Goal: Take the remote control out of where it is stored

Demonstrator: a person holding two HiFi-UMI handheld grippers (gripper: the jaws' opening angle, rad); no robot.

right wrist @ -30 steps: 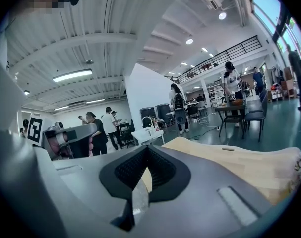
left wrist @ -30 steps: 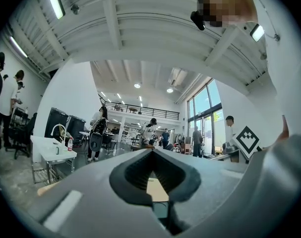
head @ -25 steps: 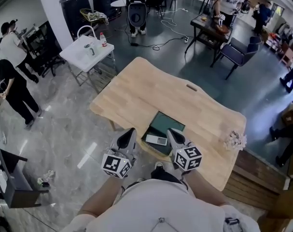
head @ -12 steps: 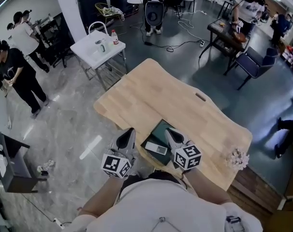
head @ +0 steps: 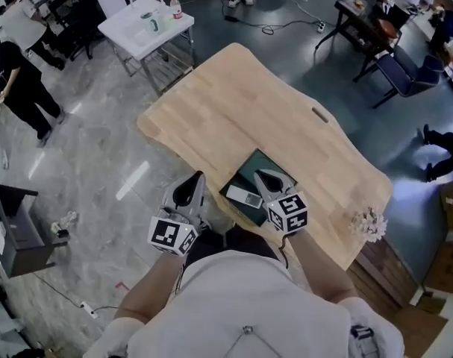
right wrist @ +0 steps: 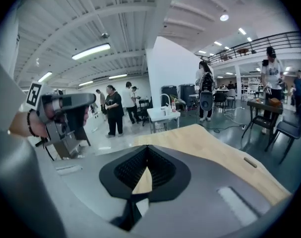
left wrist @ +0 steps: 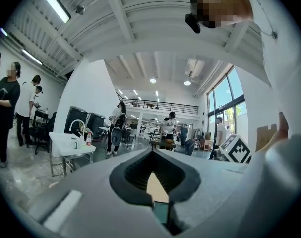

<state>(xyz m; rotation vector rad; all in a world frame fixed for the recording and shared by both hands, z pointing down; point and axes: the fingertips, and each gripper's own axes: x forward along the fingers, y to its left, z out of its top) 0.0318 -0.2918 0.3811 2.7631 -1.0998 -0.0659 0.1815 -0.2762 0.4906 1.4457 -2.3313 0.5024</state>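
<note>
Slim pale-grey remote control (head: 242,197), flat and untouched, set aslant inside a shallow dark green box (head: 269,171). Rests in the box's near part, against the dark lining. Box open on top, flat on the wooden table (head: 233,103), close to its near edge.

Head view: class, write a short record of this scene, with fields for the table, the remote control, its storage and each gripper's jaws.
table: light wood
storage: dark green open box at the table's near edge
remote control: pale, lying flat in the box, not gripped
left gripper: jaws together, empty, left of the box
right gripper: jaws together, empty, over the box
</note>
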